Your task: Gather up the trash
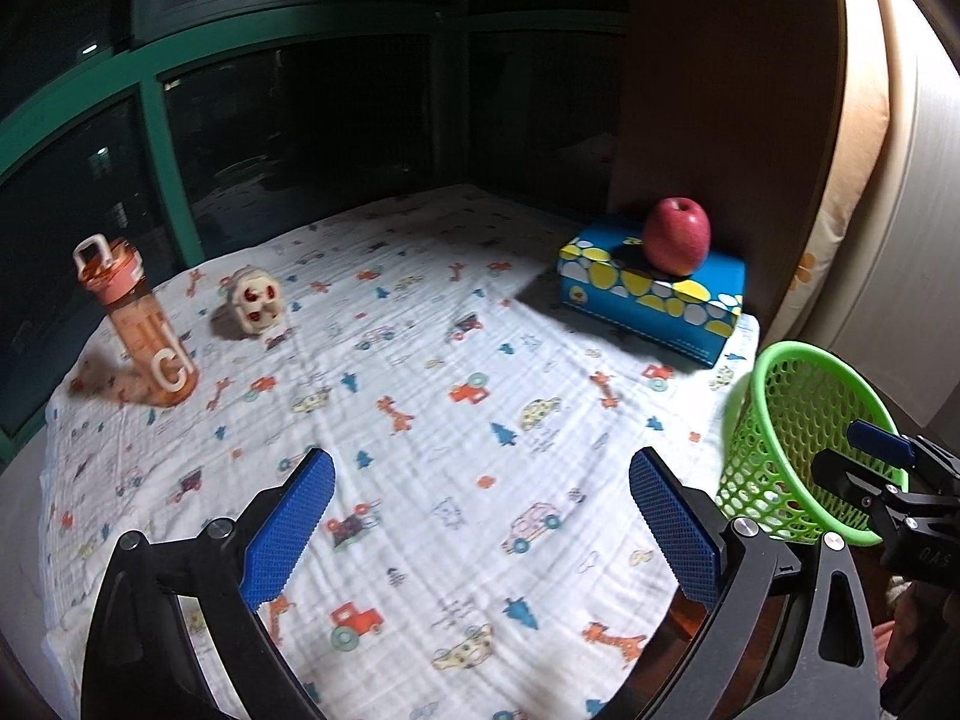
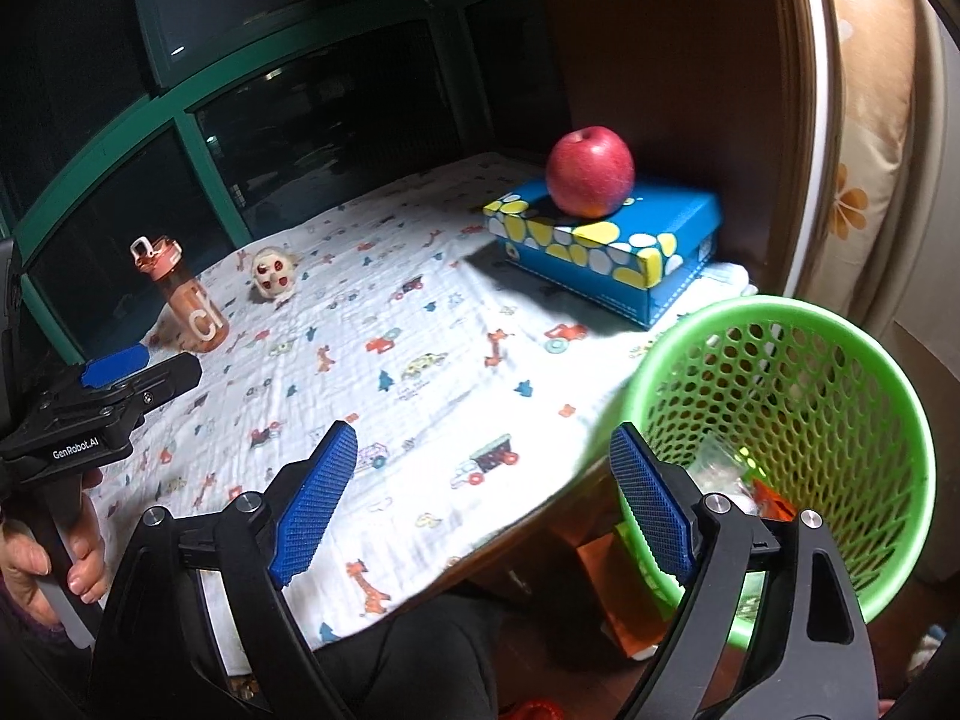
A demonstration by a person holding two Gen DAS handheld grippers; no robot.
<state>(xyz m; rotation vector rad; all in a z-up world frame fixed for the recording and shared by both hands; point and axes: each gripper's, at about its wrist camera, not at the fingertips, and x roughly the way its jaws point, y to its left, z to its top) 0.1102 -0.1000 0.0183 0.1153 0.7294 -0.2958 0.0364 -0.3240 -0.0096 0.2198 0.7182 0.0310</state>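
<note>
Dark window panes in green frames back a worktop (image 1: 420, 372) covered by a white cloth printed with small cars, giraffes and trees. A brown wooden panel (image 2: 672, 60) rises at the far right corner.

A green mesh basket (image 2: 840, 372) stands at the worktop's near right edge. Inside it lie crumpled clear wrappers and an orange scrap, the trash (image 2: 738, 480) gathered so far; the pieces are too blurred to name further.

A blue tissue box (image 2: 606, 240) with yellow and white spots sits at the far right, near the panel. A red apple (image 2: 591, 171) rests on top of it.

An orange drink bottle (image 1: 141, 330) stands upright at the far left. Just beside it lies a small cream toy (image 1: 255, 300) with red spots.

The left tool (image 1: 480, 510) hangs over the cloth with its blue pads spread wide, nothing between them. The right tool (image 2: 486, 498) is also released and empty, one pad over the cloth and the other in front of the basket. A hand (image 2: 54, 558) grips the left tool's handle.
</note>
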